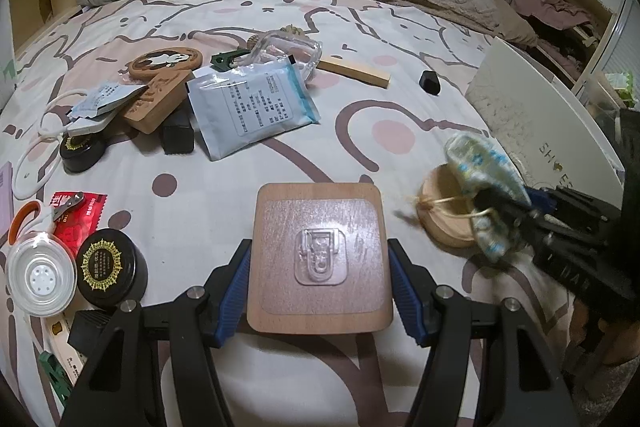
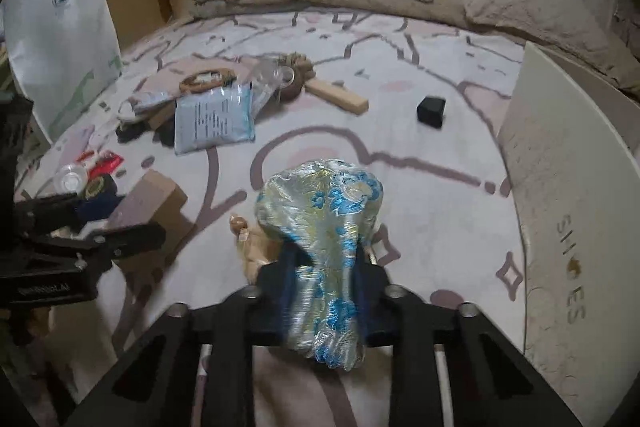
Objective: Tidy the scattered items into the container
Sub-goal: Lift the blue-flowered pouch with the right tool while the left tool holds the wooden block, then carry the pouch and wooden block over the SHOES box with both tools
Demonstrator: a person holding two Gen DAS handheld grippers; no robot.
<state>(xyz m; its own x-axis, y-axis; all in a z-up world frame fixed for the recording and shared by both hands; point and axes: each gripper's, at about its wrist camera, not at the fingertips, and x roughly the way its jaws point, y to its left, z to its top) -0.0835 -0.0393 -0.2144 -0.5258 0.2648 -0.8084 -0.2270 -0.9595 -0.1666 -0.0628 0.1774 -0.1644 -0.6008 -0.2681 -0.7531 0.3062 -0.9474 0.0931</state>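
My left gripper (image 1: 319, 251) is shut on a square wooden board (image 1: 320, 227) with a clear stick-on hook, its blue pads pressing both side edges just above the patterned bedsheet. In the right wrist view my right gripper (image 2: 326, 259) is shut on a blue, gold and silver brocade pouch (image 2: 320, 219), which bulges out ahead of the fingers. The left wrist view shows that pouch (image 1: 480, 171) held over a round wooden disc (image 1: 436, 215) with a cord. A white shoe box (image 2: 560, 195) stands at the right edge of the bed.
Scattered on the sheet are a blue-white packet (image 1: 256, 103), a clear plastic case (image 1: 288, 51), a wooden stick (image 1: 356, 71), a small black box (image 1: 429, 82), a black jar (image 1: 110, 267), a clear lidded cup (image 1: 42, 275) and a red sachet (image 1: 80, 219). Blankets and pillows lie behind.
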